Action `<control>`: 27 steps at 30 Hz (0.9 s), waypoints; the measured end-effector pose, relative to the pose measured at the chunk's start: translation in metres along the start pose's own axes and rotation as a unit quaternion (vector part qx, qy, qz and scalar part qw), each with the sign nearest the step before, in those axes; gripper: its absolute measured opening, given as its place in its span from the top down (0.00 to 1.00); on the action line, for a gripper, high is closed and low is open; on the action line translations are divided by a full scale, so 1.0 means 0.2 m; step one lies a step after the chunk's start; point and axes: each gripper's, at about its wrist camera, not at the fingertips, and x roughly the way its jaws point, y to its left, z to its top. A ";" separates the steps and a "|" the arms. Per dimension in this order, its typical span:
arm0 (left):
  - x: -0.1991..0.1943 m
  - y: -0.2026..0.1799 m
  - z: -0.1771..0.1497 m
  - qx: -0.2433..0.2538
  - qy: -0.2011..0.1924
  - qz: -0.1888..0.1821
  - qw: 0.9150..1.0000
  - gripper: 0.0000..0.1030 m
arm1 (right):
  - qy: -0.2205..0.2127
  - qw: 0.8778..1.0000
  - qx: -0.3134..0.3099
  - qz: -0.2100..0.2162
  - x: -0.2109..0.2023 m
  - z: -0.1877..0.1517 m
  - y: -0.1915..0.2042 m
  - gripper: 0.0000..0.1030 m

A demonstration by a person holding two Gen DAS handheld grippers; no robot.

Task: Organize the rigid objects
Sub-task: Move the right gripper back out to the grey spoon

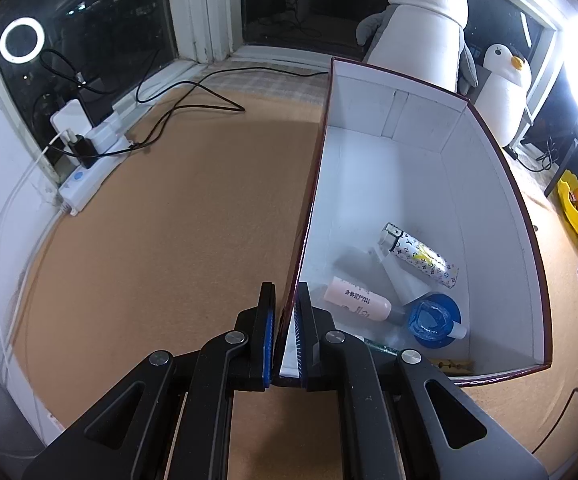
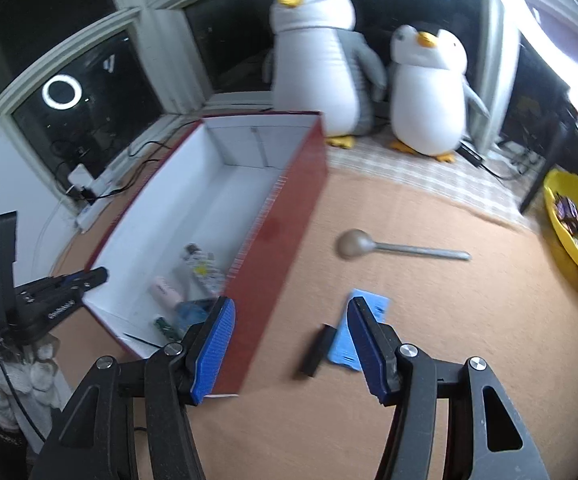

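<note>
Box [image 1: 421,184], pink bottle [image 1: 357,298] inside, blue lid [image 1: 435,318]

My open red box [image 2: 285,216], white inside, sits on the tan mat [image 2: 409,360]. At its near end lie a patterned tube [image 1: 419,255], a pink bottle [image 1: 359,299] and a blue round lid [image 1: 435,319]. Outside, right of it, lie a grey spoon [image 2: 393,247], a light-blue card [image 2: 347,340] and a black bar [image 2: 318,350].

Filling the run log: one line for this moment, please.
left gripper: shut on box wall | right gripper: open, empty | spoon, blue card: still outside
</note>
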 end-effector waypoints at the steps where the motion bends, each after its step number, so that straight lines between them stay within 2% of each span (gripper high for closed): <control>1: 0.00 0.00 0.00 0.001 0.000 0.001 1.000 0.92 | 0.002 1.000 0.007 -0.003 0.00 0.00 -0.04 0.47; 8: 0.01 -0.02 0.01 0.006 0.004 0.008 1.000 0.92 | 0.021 0.998 0.046 -0.033 0.04 -0.07 -0.29 0.47; 16: 0.01 -0.03 0.02 0.007 0.008 0.015 1.000 0.92 | 0.041 0.996 0.072 -0.033 0.12 -0.10 -0.40 0.47; 27: 0.01 -0.04 0.02 0.005 0.011 0.021 1.000 0.92 | 0.037 0.996 0.070 -0.028 0.24 0.10 -0.53 0.47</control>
